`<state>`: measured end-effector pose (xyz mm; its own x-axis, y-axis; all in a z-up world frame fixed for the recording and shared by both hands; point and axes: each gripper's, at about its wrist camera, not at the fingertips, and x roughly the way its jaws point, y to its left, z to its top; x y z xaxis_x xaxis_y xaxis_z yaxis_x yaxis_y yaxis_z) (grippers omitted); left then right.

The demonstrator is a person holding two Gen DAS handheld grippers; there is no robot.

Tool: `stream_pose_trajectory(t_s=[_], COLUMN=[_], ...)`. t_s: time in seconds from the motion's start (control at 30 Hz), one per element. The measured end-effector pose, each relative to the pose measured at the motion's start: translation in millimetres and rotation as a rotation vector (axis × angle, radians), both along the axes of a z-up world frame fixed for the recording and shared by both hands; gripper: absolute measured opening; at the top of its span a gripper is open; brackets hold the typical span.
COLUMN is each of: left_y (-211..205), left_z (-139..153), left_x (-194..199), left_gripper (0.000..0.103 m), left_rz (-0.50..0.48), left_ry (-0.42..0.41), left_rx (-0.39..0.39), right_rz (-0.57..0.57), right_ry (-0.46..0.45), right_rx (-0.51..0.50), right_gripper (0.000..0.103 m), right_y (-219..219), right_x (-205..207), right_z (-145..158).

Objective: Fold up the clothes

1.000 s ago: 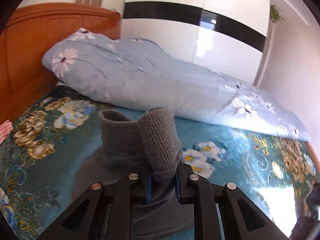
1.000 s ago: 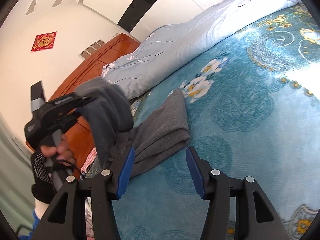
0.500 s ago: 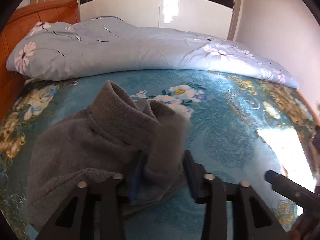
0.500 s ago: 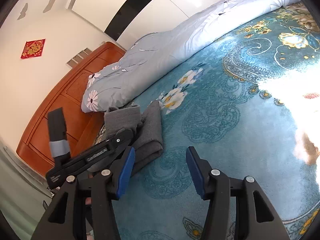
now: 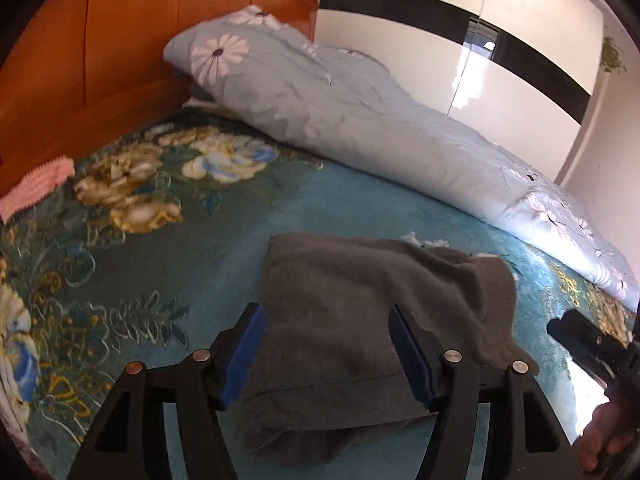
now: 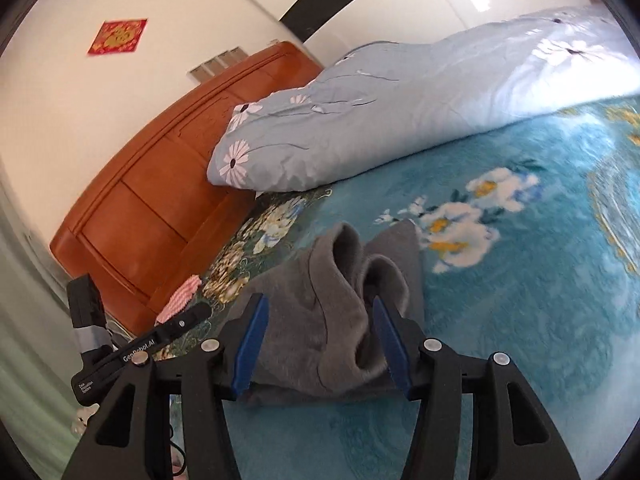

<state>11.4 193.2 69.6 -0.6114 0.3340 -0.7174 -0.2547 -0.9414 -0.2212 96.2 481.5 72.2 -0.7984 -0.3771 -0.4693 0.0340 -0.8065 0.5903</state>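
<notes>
"GenRobot.AI" reads on the left gripper (image 6: 182,322), whose jaws are opening over 1 grey folded garment (image 5: 360,320) on the teal floral blanket (image 5: 160,280), while the right gripper (image 6: 318,344) stands open above it.

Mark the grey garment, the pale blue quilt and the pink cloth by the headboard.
grey garment (image 5: 360,312), left wrist view, middle of the folded top layer
pale blue quilt (image 6: 400,120), right wrist view, middle of the roll
pink cloth (image 5: 36,184), left wrist view, its ribbed surface
</notes>
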Motion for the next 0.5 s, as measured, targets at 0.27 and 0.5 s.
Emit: stream_pose_trajectory(t_s=[0.27, 0.5], left_y=[-20, -21], left_z=[-58, -57], left_x=[14, 20], left_gripper=[0.069, 0.072], left_rz=[0.007, -0.001], left_ry=[-0.126, -0.147], left_rx=[0.050, 0.090], right_rz=[0.127, 0.074], right_ry=[-0.101, -0.089], right_rx=[0.078, 0.095], right_gripper=[0.010, 0.004], right_y=[-29, -21], right_x=[-52, -27], right_z=[-12, 6])
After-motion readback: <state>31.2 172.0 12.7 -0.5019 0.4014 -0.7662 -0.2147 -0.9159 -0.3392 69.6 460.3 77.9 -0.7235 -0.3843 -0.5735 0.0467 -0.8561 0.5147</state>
